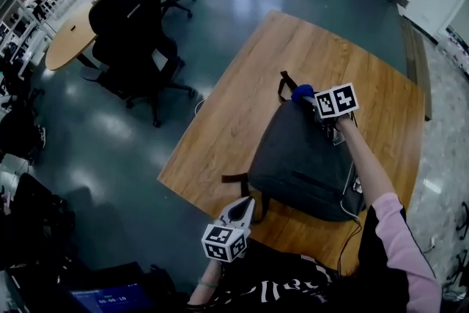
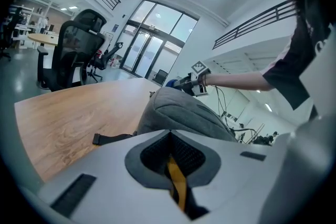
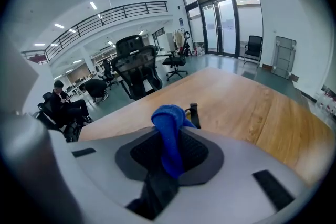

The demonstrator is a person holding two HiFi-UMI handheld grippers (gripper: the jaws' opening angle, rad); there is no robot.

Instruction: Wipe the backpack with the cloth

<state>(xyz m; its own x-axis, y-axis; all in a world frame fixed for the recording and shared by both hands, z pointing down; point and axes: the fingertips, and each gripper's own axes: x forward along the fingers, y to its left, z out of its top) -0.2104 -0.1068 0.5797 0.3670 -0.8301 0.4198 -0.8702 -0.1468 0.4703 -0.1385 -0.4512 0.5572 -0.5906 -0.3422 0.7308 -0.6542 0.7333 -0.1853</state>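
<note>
well, the wooden table (image 1: 293, 48) carries the grey backpack (image 1: 300, 157), lying flat toward its near right side. the right gripper (image 3: 170, 152) sits at the pack's far top end, jaws clamped tight on the blue cloth (image 3: 168, 115), which bunches out past the tips. the left gripper (image 1: 244, 207) hangs beside the pack's near corner, jaws pressed together.

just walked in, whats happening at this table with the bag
A person holds a gripper in each hand at a grey backpack lying on a wooden table. The right gripper is shut on a blue cloth at the backpack's far top end. The left gripper sits by the near corner, jaws together on a thin yellow strip I cannot identify.
</note>
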